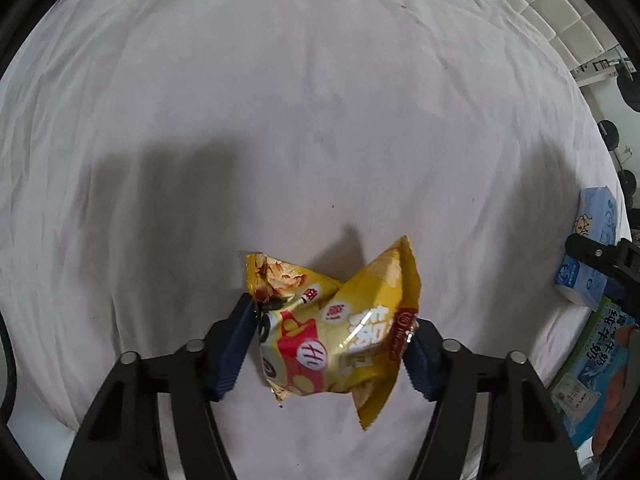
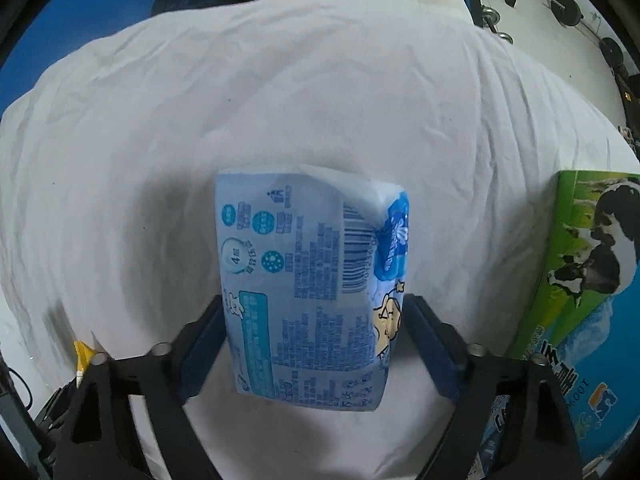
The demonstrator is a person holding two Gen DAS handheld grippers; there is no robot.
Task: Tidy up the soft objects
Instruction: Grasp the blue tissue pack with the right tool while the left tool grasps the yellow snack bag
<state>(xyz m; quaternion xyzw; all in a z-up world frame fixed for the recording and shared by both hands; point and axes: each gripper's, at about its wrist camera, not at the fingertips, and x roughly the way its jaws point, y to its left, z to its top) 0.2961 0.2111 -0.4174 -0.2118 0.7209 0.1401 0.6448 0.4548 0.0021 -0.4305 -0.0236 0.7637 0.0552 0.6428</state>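
A: Yellow foil is what the left gripper (image 1: 329, 340) is pinching: a crumpled snack bag (image 1: 334, 330) sitting between its two blue pads (image 1: 234, 350), and the bag is buckling in the middle where the pads are pressing in from both sides.

B: So the jaws are closing on it, not standing free?

A: They are gripping it at a middling width. The bag is lying on the white sheet (image 1: 280, 100), its corners sticking up and out past the pads.

B: And what is the right gripper (image 2: 314, 340) doing?

A: It is pointing down at the same white sheet (image 2: 280, 100), and a pale blue tissue pack (image 2: 310, 280) is filling the space between its fingers (image 2: 202, 350). Both blue pads are lying against the pack's sides, so the jaws are holding it at a wide setting. The printed back with the barcode is facing the camera.

B: Is anything standing near that pack?

A: A green and blue milk carton box (image 2: 584, 280) with a cow printed on it is standing to the right, apart from the pack. In the left wrist view the same box (image 1: 592, 360) is showing at the right edge, with the tissue pack (image 1: 592, 248) just beyond it and the other gripper's black frame crossing in front.

B: Are the two held things close together?

A: They are lying well apart on the sheet.
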